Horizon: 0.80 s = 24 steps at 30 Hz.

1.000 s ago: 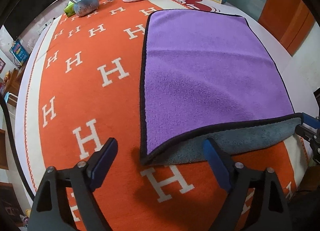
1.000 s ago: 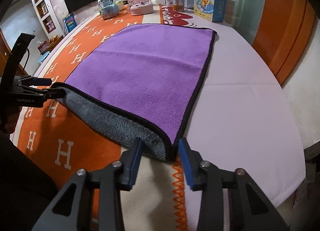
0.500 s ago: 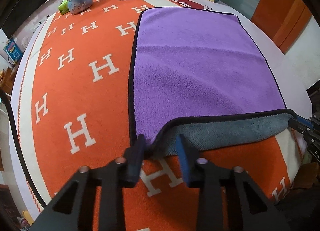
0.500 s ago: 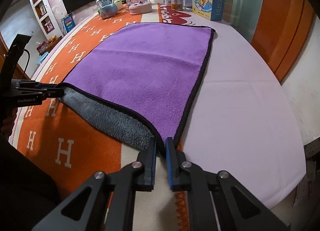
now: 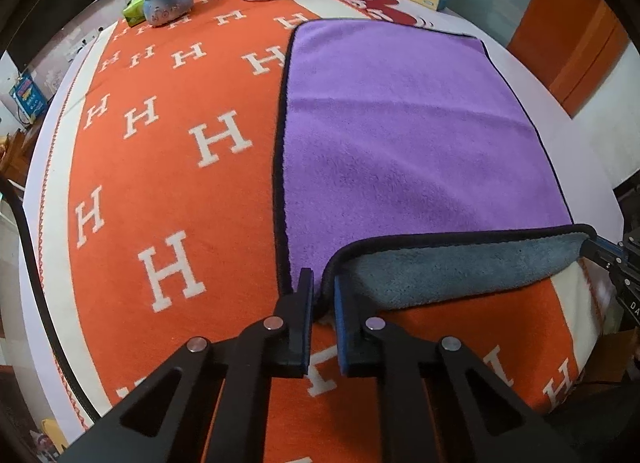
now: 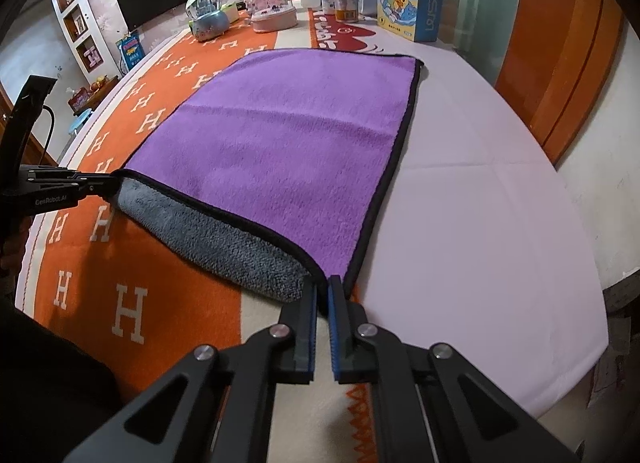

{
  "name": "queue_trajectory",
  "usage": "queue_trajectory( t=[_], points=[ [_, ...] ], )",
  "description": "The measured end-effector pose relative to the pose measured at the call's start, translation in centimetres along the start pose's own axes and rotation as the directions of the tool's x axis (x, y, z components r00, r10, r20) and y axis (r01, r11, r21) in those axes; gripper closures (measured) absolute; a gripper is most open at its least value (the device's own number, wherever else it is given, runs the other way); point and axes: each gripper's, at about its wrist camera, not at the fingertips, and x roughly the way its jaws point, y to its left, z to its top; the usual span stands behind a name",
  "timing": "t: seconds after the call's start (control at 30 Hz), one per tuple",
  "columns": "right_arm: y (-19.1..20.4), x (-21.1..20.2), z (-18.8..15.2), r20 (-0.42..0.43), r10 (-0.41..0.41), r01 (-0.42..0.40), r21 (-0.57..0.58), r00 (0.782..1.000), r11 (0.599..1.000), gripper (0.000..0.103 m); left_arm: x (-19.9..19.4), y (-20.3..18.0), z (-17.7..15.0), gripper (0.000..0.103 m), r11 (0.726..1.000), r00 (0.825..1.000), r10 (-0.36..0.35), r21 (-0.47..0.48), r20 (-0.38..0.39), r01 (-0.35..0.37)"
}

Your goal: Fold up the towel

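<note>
The fluffy purple towel with a grey underside and black edge (image 5: pixel 400 135) lies flat on the surface under the orange blanket with white H letters (image 5: pixel 160 167). The fold has only just begun. The left tongs (image 5: pixel 322 295) are closed on the near left corner, and the right tongs (image 6: pixel 323 295) are closed on the near right corner. The near edge is a little lifted, so the grey side shows. The front half must be carried over to the far edge. The pinched corner tips are hidden between the tongs.
</note>
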Motion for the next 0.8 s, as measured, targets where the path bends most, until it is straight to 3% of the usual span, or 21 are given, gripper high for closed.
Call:
queue_trajectory(
  t=[0.47, 0.8],
  points=[
    [-0.4, -4.2, 4.9, 0.158, -0.048, 0.055, -0.043, 0.986, 0.998, 0.098, -6.4, 0.4, 5.0, 0.095, 1.0, 0.989, 0.004, 0.017, 0.149, -0.006],
    [-1.8, -6.9, 10.6, 0.31, -0.09, 0.116, -0.064, 0.946, 0.991, 0.098, -10.1, 0.4, 11.0, 0.095, 0.998, 0.952, 0.01, 0.049, 0.307, -0.026]
  ],
)
